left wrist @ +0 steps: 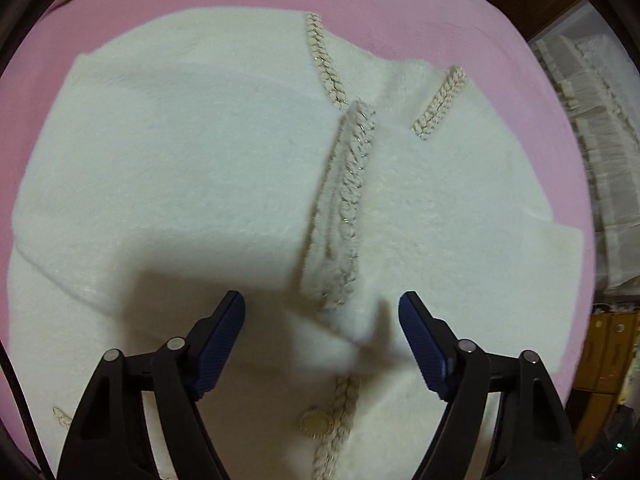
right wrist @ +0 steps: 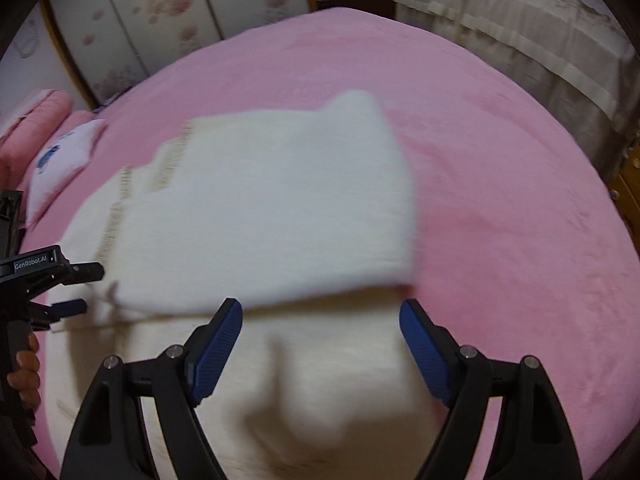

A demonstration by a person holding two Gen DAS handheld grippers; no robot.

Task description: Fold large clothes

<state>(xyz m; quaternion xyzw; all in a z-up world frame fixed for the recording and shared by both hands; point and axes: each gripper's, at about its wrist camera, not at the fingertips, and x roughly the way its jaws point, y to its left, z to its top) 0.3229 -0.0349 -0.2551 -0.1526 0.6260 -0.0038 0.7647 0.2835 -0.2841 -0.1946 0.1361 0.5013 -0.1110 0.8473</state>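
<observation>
On the pink plush bed (left wrist: 400, 0) lies a fluffy white cardigan (left wrist: 180, 180), sleeves folded in, braided trim (left wrist: 352, 184) and gold button (left wrist: 316, 424) showing. Both tongs, left (left wrist: 322, 320) and right (right wrist: 320, 328), point steeply down, released, grasping nothing.

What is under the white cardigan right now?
The white cardigan lies on the pink bedspread, which shows all around it. Whatever sits beneath its folded layers is covered.

Pink bedspread (right wrist: 500, 168), pink pillow (right wrist: 36, 120), floral wardrobe doors (right wrist: 160, 8).
</observation>
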